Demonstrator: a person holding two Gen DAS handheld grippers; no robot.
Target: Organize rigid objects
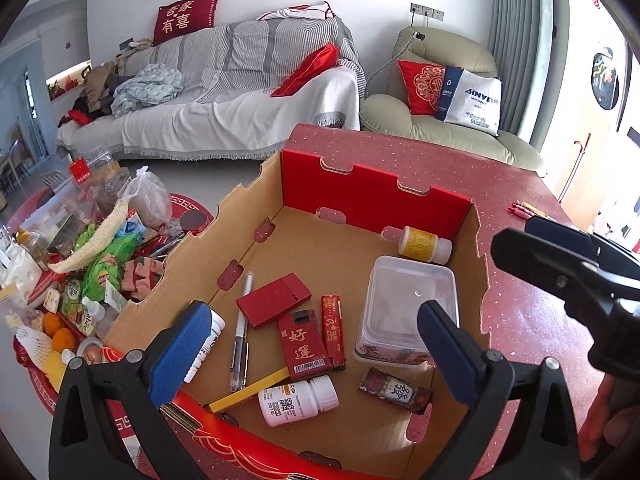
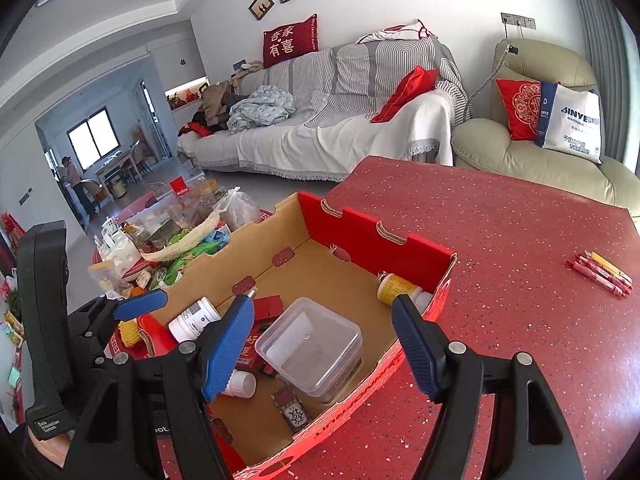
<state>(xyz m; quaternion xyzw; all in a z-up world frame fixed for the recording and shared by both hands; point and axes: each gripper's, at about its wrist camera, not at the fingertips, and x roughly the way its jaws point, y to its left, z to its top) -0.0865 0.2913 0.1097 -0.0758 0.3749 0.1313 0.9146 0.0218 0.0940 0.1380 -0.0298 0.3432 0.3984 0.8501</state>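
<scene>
Looking down into the box: I have both grippers hanging over it, nothing in either one.
Left gripper (image 1: pixel 312 356): jaws spread as wide as they go, empty, above the near end of the cardboard box (image 1: pixel 372 190).
Right gripper (image 2: pixel 324 348): jaws apart, nothing between the pads, over the box's right side.
Box: brown inside, red outside, sitting on the speckled red table (image 1: pixel 532 320).
Clear plastic container (image 1: pixel 408 308): upside down on the box floor, right of centre.
Yellow-label bottle (image 1: pixel 424 245): on its side in the far right corner, behind the container.
White pill bottle (image 1: pixel 298 400): on its side near me, a yellow pencil (image 1: pixel 250 391) just beside it.
Red cigarette pack (image 1: pixel 304 344): flat mid-floor, red lighter (image 1: pixel 333 330) alongside.
Pen (image 1: pixel 240 332): left of the pack.
Red pens (image 2: pixel 600 276): loose on the table, well apart from the box.
</scene>
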